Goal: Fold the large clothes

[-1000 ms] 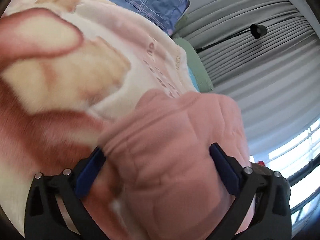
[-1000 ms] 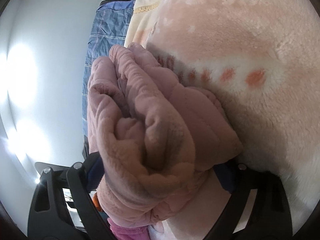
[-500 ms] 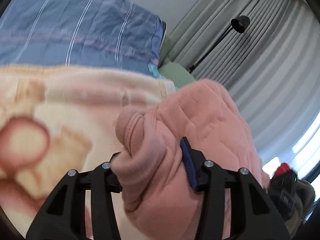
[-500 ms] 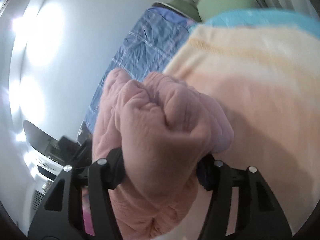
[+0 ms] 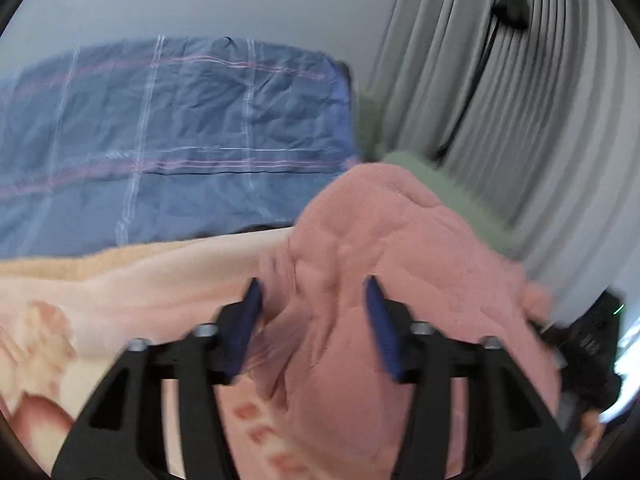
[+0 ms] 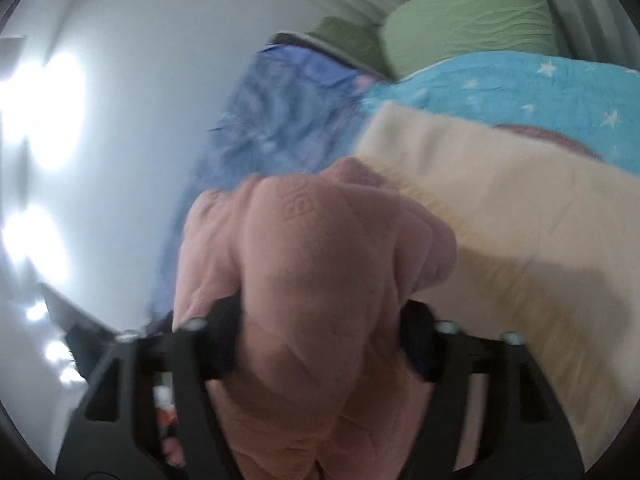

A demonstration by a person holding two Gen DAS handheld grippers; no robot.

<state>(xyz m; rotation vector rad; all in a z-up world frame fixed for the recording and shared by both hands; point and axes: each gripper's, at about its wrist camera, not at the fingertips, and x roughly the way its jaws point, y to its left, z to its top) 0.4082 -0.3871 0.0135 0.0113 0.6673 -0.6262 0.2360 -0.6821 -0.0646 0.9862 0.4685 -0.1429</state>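
Note:
A thick pink fleece garment fills the lower middle of the left wrist view. My left gripper is shut on a bunched fold of it, blue pads pressed into the cloth on both sides. In the right wrist view the same pink garment bulges up between the fingers. My right gripper is shut on another thick bunch of it. Both grippers hold the garment lifted above a cream and peach plush blanket, also in the right wrist view. The rest of the garment hangs out of sight below.
A blue plaid quilt lies at the back against the white wall. A turquoise star blanket and green pillows sit at the far end. Grey curtains and a black lamp stand at the right.
Both grippers closed on the pink garment and lifted it off the blanket. The views tilted up, so the quilt, wall and curtains now show.

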